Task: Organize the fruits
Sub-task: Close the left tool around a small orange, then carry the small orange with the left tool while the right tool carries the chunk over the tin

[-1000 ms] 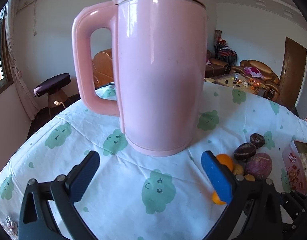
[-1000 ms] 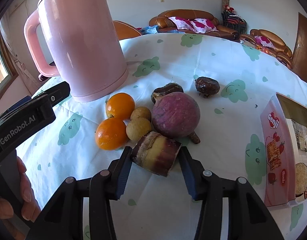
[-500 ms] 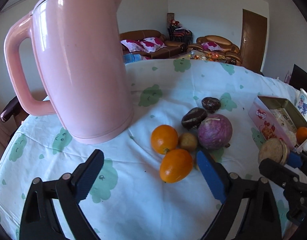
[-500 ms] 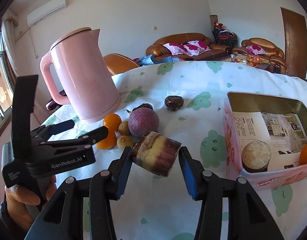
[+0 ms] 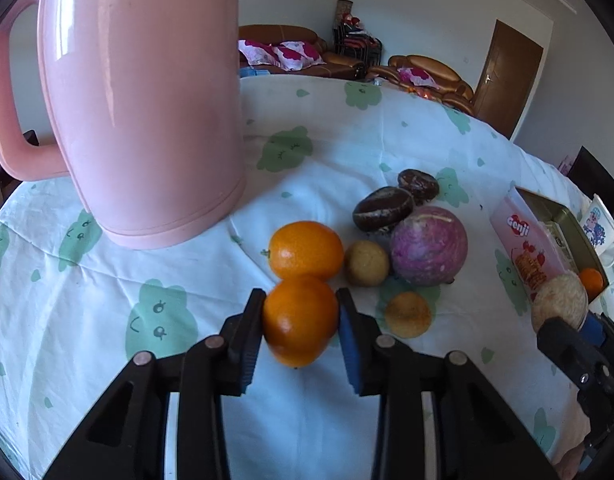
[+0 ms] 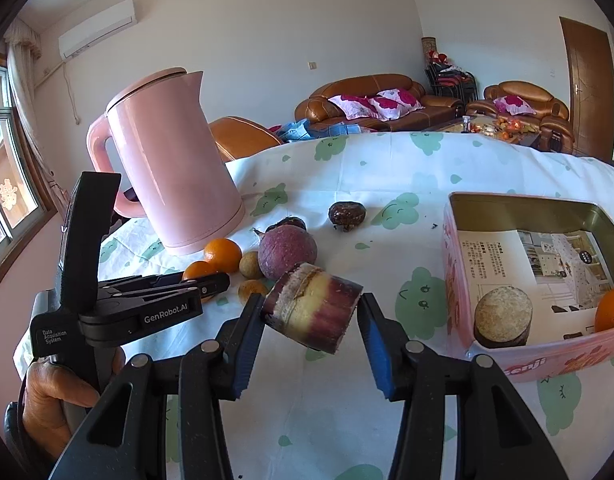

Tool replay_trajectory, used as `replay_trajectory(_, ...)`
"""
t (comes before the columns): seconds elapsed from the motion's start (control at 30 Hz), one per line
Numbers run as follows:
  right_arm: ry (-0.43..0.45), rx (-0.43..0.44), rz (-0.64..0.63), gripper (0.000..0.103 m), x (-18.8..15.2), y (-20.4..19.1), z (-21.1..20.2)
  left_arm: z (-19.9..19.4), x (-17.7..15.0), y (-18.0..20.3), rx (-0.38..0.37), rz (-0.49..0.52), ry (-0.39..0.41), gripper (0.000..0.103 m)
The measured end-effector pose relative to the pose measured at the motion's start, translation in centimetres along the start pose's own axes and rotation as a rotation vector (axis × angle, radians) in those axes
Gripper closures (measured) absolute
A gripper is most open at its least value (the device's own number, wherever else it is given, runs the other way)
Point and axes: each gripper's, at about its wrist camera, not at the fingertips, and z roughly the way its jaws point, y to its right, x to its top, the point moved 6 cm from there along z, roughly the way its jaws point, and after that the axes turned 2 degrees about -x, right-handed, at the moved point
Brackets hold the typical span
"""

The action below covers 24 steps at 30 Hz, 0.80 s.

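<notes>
My left gripper (image 5: 299,326) is shut on an orange (image 5: 299,320) just above the tablecloth. A second orange (image 5: 305,249), two small tan fruits (image 5: 366,262), a purple round fruit (image 5: 428,245) and two dark fruits (image 5: 382,208) lie close behind it. My right gripper (image 6: 312,314) is shut on a purple and yellow sugarcane piece (image 6: 313,309), held above the cloth to the left of the pink tin box (image 6: 455,272). The box holds another cane piece (image 6: 503,317) and an orange (image 6: 612,309).
A tall pink kettle (image 5: 139,100) stands at the back left, close to the fruit pile. The left gripper's body (image 6: 147,308) sits left of my right one. A white cup (image 5: 599,224) stands beyond the box. Sofas and a door lie past the table.
My left gripper moved forward and shut on the near orange. My right gripper carried the cane piece a little farther toward the tin box.
</notes>
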Motion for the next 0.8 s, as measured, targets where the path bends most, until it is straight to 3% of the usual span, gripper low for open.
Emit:
replay_trajectory(0.1, 0.046, -0.034, -0.035, 0.053, 0.4, 0.0, -0.6, -0.9, 0.4, -0.1, 0.000, 0.004, 0.045, 0.066)
replay_trajectory(0.23, 0.133, -0.072, -0.067, 0.053, 1.3, 0.1, -2.3, -4.2, 1.6, 1.1, 0.045, 0.090, 0.235, 0.066)
replay_trajectory(0.37, 0.222, -0.057, -0.092, 0.053, 2.3, 0.0, -3.9, -6.9, 2.6, 1.2, 0.013, 0.078, 0.373, 0.066)
replay_trajectory(0.63, 0.252, -0.083, -0.127, 0.053, 2.7, 1.4, -4.7, -8.0, 3.3, -1.8, 0.045, -0.064, 0.436, 0.066)
replay_trajectory(0.8, 0.251, -0.084, -0.148, 0.053, 2.5, 3.0, -5.3, -7.5, 3.0, -0.6, 0.070, -0.020, 0.431, 0.066)
